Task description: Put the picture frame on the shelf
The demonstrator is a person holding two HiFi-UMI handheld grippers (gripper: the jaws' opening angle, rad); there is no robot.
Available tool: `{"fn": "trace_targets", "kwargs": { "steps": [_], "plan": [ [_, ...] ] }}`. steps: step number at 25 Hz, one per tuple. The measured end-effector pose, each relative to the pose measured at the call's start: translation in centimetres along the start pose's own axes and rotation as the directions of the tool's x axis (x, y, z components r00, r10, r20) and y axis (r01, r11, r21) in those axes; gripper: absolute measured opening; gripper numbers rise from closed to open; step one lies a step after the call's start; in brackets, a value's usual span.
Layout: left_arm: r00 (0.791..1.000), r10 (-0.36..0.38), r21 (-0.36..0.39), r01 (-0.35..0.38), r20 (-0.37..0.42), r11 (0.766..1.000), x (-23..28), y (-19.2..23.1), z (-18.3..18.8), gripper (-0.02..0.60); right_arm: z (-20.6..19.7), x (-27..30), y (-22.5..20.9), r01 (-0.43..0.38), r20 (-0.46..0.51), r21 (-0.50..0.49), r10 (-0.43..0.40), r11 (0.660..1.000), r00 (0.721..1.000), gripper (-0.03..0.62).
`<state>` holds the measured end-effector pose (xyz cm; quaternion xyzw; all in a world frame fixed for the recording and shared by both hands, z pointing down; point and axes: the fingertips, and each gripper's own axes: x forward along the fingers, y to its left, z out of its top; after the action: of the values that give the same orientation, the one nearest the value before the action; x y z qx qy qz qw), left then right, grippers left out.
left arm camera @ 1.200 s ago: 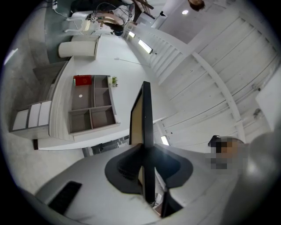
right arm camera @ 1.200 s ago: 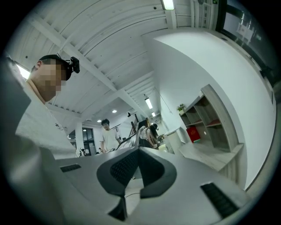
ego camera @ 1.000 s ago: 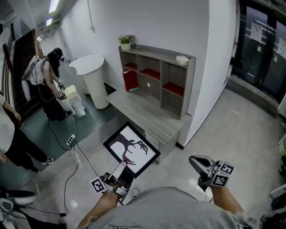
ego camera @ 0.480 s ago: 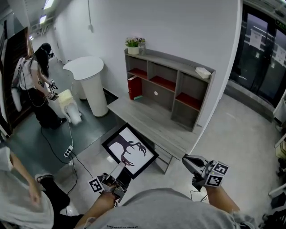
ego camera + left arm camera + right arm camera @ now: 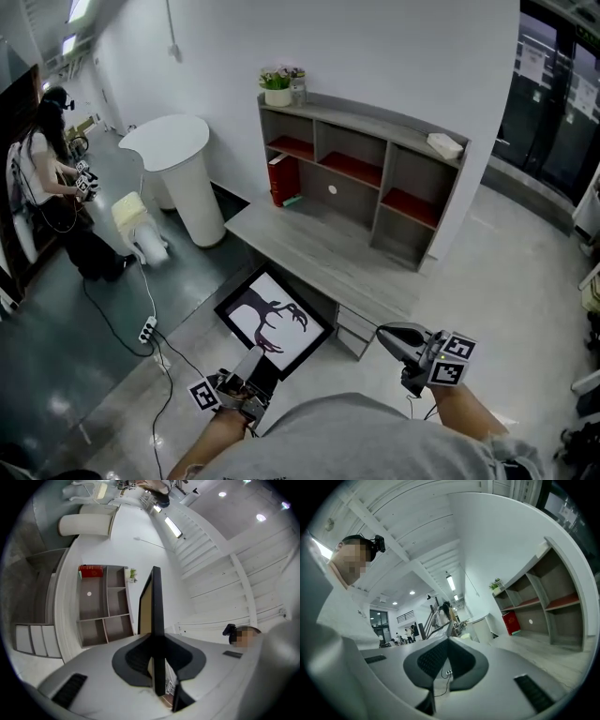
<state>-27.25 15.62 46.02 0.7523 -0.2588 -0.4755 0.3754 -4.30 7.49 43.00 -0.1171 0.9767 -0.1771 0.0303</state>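
Grey wooden cubby shelf (image 5: 375, 119) at 12 o'clock: compartments open, except the lower-left, blocked by a red box (image 5: 281, 178). Top board: potted plant (image 5: 277, 86) left, white pad (image 5: 444, 144) right, free between. White round pedestal table (image 5: 178, 169) at 10 o'clock.

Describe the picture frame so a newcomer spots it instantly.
Find the grey shelf unit against the white wall, then its low grey bench. Just before the bench, in the left claw, is the picture frame: the only flat black-bordered panel, white with a black antler silhouette.
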Motion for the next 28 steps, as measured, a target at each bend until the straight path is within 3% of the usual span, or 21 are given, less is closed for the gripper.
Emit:
{"fn": "trace_targets", "kwargs": {
  "steps": [6, 14, 21, 28],
  "plan": [
    [1.000, 0.023, -0.007, -0.023, 0.016, 1.000, 0.8, 2.4, 1.4, 0.083, -0.1, 1.7, -3.2, -0.005, -0.002, 0.036, 0.005, 0.999, 1.000, 0.018],
    [0.995, 0.075, 0.040, -0.078, 0.067, 0.996, 4.1, 5.8, 3.2, 0.083, 1.1, 4.5, -9.8, -0.087, -0.013, 0.066, 0.088, 0.994, 0.996, 0.018],
    [0.987, 0.091, 0.098, -0.104, 0.129, 0.990, 11.1, 9.4, 3.9, 0.083, 4.8, 4.9, -17.9, -0.174, -0.010, 0.059, 0.175, 0.983, 0.985, 0.018],
    [0.981, 0.091, 0.110, -0.111, 0.172, 0.988, 19.1, 13.6, 4.0, 0.083, 8.1, 3.2, -26.0, -0.195, 0.001, 0.070, 0.195, 0.978, 0.981, 0.018]
  ]
}}
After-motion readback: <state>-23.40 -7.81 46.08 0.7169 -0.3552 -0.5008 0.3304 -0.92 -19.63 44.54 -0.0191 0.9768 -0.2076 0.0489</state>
